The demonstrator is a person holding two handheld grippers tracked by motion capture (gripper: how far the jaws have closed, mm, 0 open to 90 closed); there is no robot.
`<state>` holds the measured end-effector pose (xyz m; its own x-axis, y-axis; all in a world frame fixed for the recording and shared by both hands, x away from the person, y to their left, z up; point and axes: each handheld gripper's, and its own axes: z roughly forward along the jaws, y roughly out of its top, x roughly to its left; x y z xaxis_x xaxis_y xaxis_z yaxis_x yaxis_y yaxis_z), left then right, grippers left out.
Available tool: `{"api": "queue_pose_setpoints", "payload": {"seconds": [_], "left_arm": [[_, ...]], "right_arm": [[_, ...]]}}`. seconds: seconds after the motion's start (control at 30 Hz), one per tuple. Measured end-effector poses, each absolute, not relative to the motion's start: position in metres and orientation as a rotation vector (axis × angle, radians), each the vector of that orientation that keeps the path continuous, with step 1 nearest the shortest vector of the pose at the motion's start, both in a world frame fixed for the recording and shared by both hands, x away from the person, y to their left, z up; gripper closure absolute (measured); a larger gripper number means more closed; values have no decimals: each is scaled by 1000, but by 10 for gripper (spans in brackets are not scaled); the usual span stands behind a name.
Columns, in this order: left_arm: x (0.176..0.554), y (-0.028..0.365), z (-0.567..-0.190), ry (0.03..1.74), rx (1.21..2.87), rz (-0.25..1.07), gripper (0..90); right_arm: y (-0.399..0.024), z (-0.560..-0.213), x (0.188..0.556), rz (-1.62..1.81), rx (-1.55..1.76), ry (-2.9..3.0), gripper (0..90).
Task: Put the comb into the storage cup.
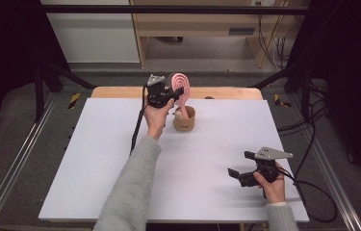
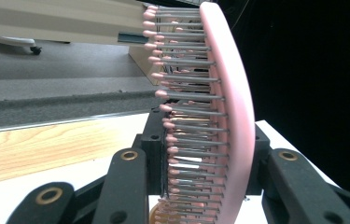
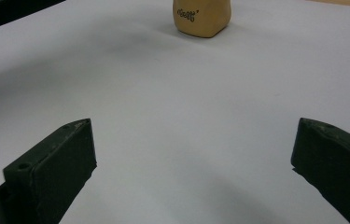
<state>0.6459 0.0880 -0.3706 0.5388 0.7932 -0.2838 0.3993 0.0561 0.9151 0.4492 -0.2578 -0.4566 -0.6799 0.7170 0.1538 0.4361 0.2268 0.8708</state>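
above the cup (image 1: pixel 184 119), in the high view, the left gripper (image 1: pixel 177 91) holds a pink brush (image 1: pixel 182 86) by its head, jaws clamped on it. the brush stands nearly upright, handle pointing down into the cup, where a small pale thing also sits; what it is i cannot tell. the cup stands on the white board (image 1: pixel 96 159), toward its far edge, and a strip of wood table (image 1: pixel 120 92) shows just behind the cup. the right gripper (image 1: pixel 238 166) sits well apart from the cup, near the board's front right, low over the surface, jaws wide and empty.

in the left gripper view, the brush (image 2: pixel 231 107) rises between the black jaws, pink back to the right, grey pink-tipped bristles to the left. the jaws press on both sides of it. the cup's rim (image 2: pixel 158 215) peeks out below the brush, by the bottom edge.

in the right gripper view, the cup (image 3: pixel 202 17) stands far ahead at the top, with dark lettering on its side. the right gripper (image 3: pixel 193 154) has its jaws spread wide, with bare board between them.
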Motion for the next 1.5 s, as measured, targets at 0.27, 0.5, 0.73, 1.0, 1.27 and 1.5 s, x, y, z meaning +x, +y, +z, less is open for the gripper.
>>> {"api": "queue_pose_setpoints", "payload": {"seconds": [0.27, 0.5, 0.73, 1.0, 1.27, 1.5], "left_arm": [[646, 96, -372, 1072, 1550, 430, 610], [645, 105, -375, 1101, 1536, 438, 598], [644, 111, -377, 1121, 1529, 452, 585], [643, 119, -381, 1145, 1526, 449, 567], [641, 122, -383, 1141, 1543, 464, 553], [638, 122, -383, 1140, 1574, 487, 492]], "right_arm": [[-258, -457, 449, 1432, 1082, 2224, 3], [-257, -457, 449, 1433, 1084, 2222, 3], [-258, -457, 449, 1430, 1084, 2222, 3], [-258, -457, 449, 1424, 1080, 2226, 3], [-257, -457, 449, 1421, 1080, 2227, 3], [-257, -457, 449, 1424, 1081, 2226, 3]]}}
